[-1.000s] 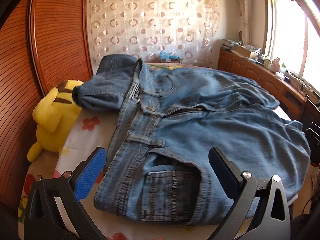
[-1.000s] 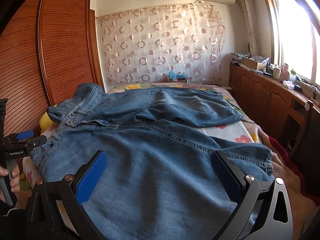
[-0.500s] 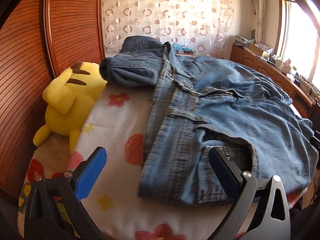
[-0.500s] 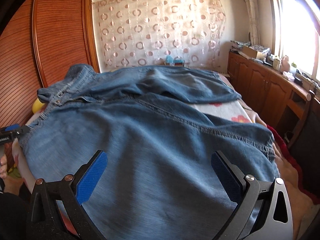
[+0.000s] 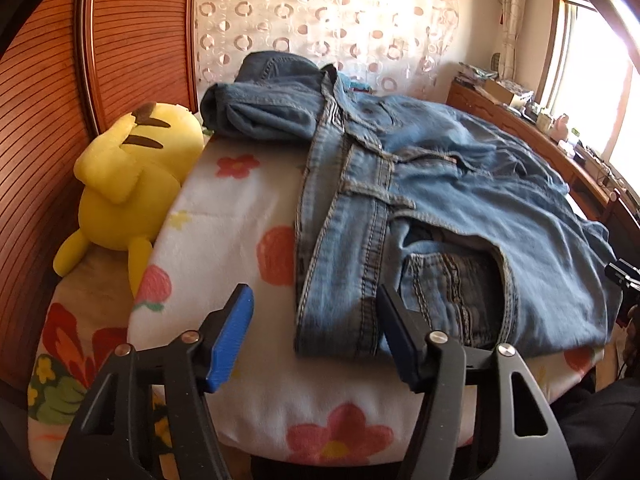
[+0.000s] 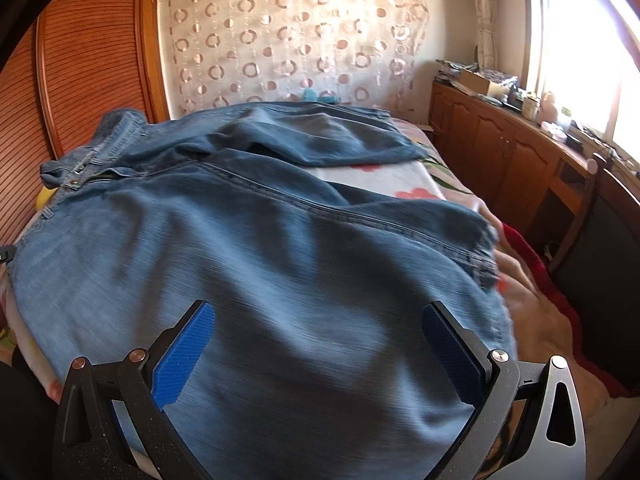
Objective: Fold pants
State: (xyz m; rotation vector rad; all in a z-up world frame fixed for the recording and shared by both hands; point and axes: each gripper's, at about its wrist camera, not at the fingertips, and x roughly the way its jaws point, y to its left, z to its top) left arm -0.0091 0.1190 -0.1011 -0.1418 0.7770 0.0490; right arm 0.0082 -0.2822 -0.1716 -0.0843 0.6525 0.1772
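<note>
Covering the floral bed (image 5: 248,208), jeans (image 6: 248,256) lie flat; left jaws closing on the waistband, right jaws wide.

Two matching hand-held grippers, black with blue pads

The left gripper (image 5: 314,334) and right gripper (image 6: 318,350) share one build: black, speckled triangular-cutout frames, silver round screws at the joints, and long flat fingers faced with textured blue pads (image 6: 182,356).

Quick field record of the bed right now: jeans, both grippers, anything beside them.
garment: blue denim jeans spread on floral bedsheet, unfolded
left gripper: jaws closing around waistband corner, pads not yet pressing
right gripper: jaws wide, over leg fabric, gripping nothing
beside: yellow plush toy left of waistband, against wooden wardrobe
</note>
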